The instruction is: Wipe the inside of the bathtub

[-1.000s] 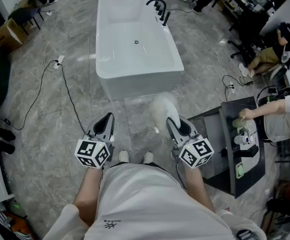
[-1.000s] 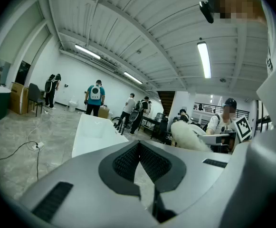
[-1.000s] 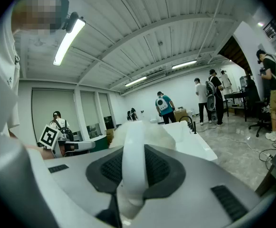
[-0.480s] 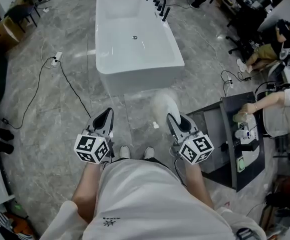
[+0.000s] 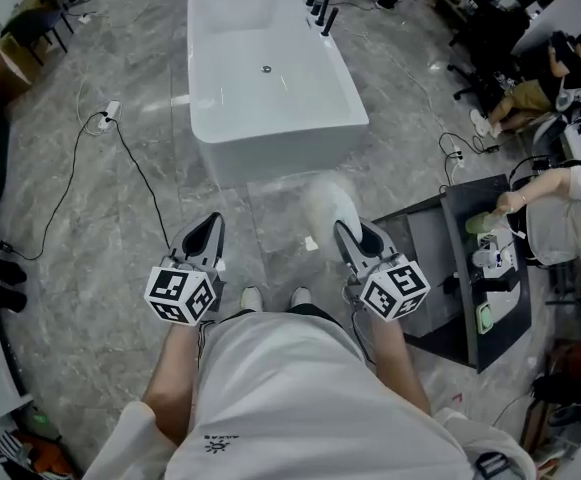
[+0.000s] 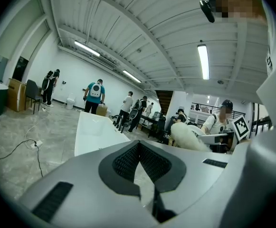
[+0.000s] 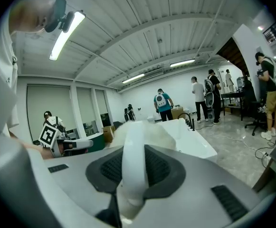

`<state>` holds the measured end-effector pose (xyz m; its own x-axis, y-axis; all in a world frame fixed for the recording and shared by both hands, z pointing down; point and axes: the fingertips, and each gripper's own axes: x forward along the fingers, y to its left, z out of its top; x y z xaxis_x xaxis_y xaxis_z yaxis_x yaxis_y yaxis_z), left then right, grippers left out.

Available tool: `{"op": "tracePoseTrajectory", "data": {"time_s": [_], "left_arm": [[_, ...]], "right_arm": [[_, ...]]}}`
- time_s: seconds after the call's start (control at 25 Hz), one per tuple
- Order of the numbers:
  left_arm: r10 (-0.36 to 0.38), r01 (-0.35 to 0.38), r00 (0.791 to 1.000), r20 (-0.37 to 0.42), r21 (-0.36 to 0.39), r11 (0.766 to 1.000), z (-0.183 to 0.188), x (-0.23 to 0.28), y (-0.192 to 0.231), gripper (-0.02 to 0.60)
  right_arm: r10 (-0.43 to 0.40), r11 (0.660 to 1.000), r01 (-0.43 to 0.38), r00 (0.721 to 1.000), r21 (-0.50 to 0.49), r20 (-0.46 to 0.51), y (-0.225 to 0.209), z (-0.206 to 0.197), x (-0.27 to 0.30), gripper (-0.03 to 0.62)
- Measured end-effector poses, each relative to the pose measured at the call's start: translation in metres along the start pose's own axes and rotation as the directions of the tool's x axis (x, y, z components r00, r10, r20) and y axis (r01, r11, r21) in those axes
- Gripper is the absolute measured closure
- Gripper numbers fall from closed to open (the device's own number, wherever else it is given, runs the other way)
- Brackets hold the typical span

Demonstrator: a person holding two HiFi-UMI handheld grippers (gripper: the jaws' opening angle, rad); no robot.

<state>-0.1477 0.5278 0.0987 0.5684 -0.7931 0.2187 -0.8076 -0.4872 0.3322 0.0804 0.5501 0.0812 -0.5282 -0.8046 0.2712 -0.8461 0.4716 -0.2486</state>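
Bathtub (image 5: 280, 153) well apart from both grippers

White tub stands on grey marble floor (image 5: 90, 268) ahead of the person, w/ black tap (image 5: 315, 8) at its far R rim. L gripper (image 5: 210, 230) has jaws pressed together, nothing betw. them. R gripper (image 5: 346, 236) pinches the white handle of a fluffy white duster (image 5: 325, 206). Duster points toward the tub, not touching it.

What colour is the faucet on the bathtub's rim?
Black, standing out against the white bathtub. The faucet shows best in the head view.
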Motion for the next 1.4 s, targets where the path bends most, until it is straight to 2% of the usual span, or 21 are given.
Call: {"op": "tracePoseTrajectory", "data": {"time_s": [0.48, 0.92, 1.16, 1.4], "left_arm": [[-0.019, 0.019, 1.0, 0.004, -0.015, 1.0, 0.0, -0.012, 0.02, 0.577], [-0.009, 0.009, 1.0, -0.008, -0.026, 1.0, -0.001, 0.01, 0.032, 0.577], [0.021, -0.021, 0.999, -0.039, -0.013, 1.0, 0.001, 0.052, 0.046, 0.577], [0.067, -0.067, 0.997, -0.036, 0.006, 0.998, 0.03, 0.127, 0.063, 0.577]], "right_arm": [[-0.009, 1.0, 0.008, 1.0, 0.025, 0.008, 0.011, 0.006, 0.019, 0.499], [0.006, 0.999, -0.005, 1.0, 0.046, -0.021, -0.014, 0.003, 0.046, 0.499], [0.038, 0.997, -0.036, 0.999, 0.068, -0.026, -0.05, 0.011, 0.085, 0.499], [0.079, 0.994, -0.076, 0.996, 0.075, -0.037, -0.115, 0.037, 0.142, 0.499]]}}
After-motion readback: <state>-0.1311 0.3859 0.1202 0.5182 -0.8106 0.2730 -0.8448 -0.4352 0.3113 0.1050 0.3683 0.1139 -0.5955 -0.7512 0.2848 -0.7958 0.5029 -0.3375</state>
